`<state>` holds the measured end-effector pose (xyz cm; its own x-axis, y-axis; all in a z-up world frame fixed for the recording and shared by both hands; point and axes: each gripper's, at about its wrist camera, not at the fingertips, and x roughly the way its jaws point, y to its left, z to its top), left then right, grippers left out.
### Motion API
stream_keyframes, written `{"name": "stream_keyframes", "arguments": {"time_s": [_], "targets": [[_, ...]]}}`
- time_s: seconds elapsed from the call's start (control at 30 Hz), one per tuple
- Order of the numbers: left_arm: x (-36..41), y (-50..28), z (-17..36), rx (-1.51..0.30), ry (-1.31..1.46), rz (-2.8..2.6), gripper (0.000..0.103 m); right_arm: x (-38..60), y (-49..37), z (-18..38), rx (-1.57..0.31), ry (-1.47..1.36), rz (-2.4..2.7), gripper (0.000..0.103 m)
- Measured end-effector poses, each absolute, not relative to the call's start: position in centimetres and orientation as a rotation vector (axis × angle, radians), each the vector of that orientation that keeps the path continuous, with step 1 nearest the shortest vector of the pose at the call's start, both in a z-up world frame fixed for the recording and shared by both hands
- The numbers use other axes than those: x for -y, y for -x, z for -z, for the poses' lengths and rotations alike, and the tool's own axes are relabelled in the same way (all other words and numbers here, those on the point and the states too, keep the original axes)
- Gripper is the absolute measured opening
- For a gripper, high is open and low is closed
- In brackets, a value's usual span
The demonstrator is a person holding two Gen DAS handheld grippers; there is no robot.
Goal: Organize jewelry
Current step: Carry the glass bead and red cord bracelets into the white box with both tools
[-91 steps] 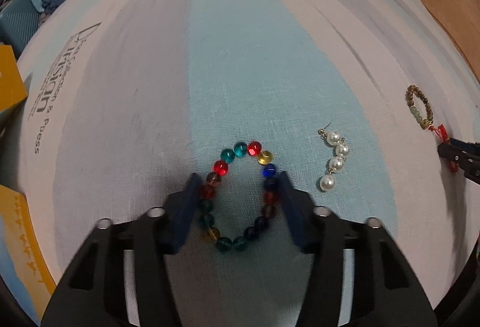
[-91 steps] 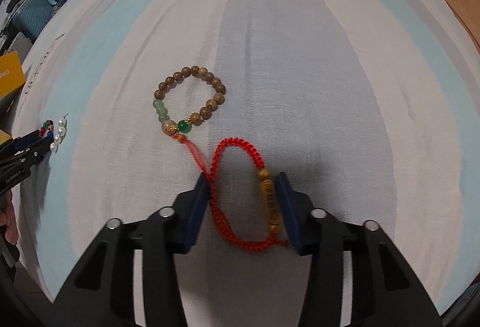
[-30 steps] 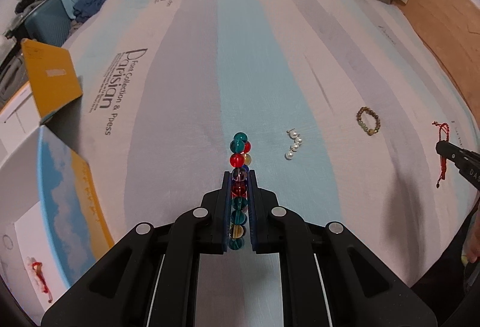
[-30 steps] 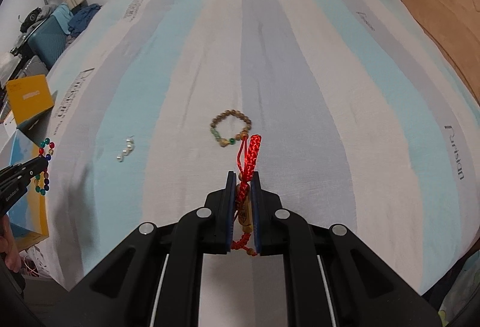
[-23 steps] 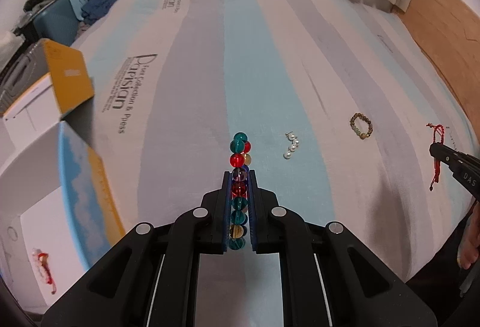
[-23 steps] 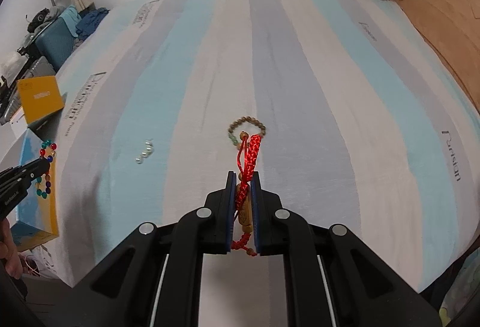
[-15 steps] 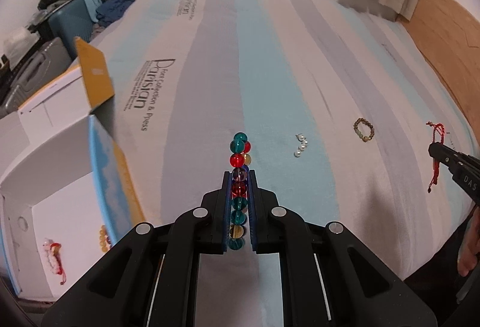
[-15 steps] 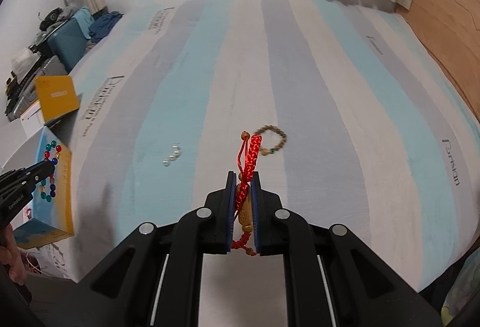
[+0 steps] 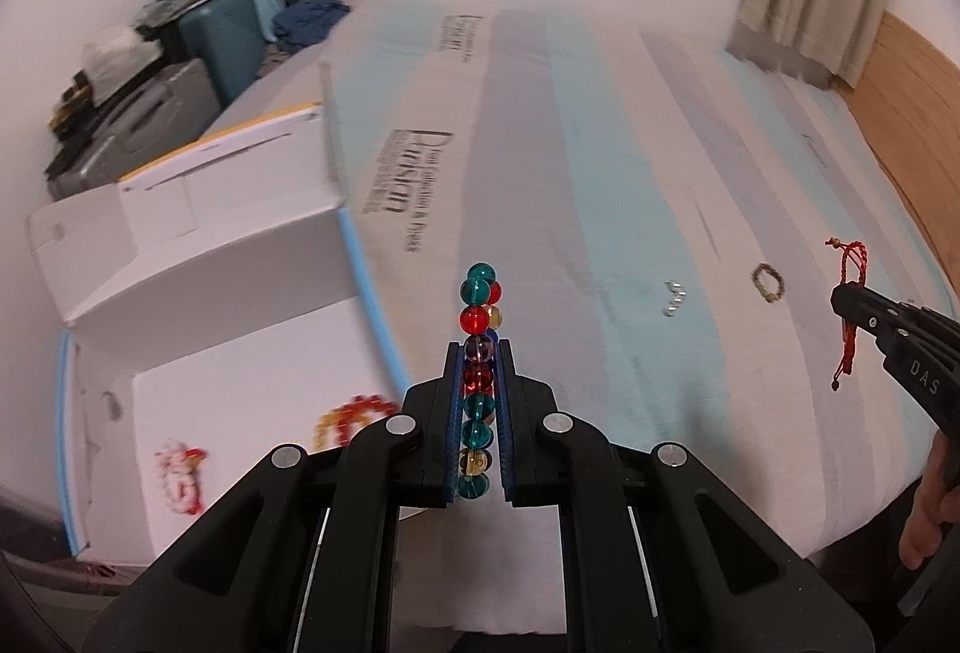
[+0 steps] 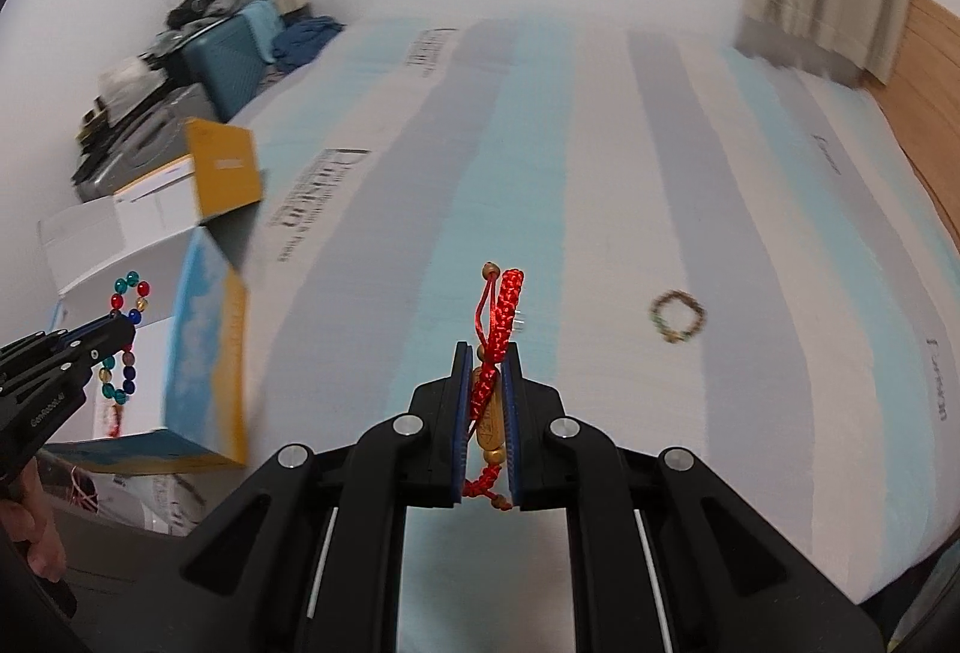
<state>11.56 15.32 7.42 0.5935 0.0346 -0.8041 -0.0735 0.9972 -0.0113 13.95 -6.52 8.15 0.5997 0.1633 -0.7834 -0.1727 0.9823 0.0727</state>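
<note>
My left gripper (image 9: 478,353) is shut on a bracelet of coloured glass beads (image 9: 478,293), lifted above the striped bed beside the open white box (image 9: 198,257). The same bracelet (image 10: 123,335) shows in the right wrist view, hanging from the left gripper (image 10: 123,323) in front of that box (image 10: 204,341). My right gripper (image 10: 487,353) is shut on a red cord bracelet (image 10: 501,311) with a gold bead, and it appears at the right of the left wrist view (image 9: 840,293). On the bed lie a brown bead bracelet (image 9: 769,282) (image 10: 678,318) and a pearl earring (image 9: 675,298).
Inside the box lie an orange bead bracelet (image 9: 348,416) and a pink and red piece (image 9: 179,476). Teal and grey suitcases (image 9: 180,71) with clothes stand behind the box. The striped mattress (image 9: 600,161) has a wooden headboard (image 9: 900,101) at the far right. A hand (image 9: 927,521) grips the right tool.
Both grippers have risen and swung left, each still holding its bracelet. The open box has come much closer in the left wrist view, and the jewelry on the bed has slid rightward.
</note>
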Motion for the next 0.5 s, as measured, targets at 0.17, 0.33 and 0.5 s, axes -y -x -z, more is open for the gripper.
{"name": "stream_keyframes", "arguments": {"time_s": [0.17, 0.33, 0.5], "targets": [[-19.0, -9.6, -8.3, -0.923, 0.066, -0.116, 0.009, 2.0, -13.3, -9.2, -0.891, 0.04, -0.258, 0.009], [-22.5, -8.0, -8.6, -0.926, 0.09, -0.165, 0.009, -2.8, -12.7, -9.8, -0.884, 0.072, -0.321, 0.009], [-26.2, -6.9, -8.6, -0.934, 0.123, -0.217, 0.009, -7.4, -12.2, -10.3, -0.878, 0.094, -0.39, 0.009]]}}
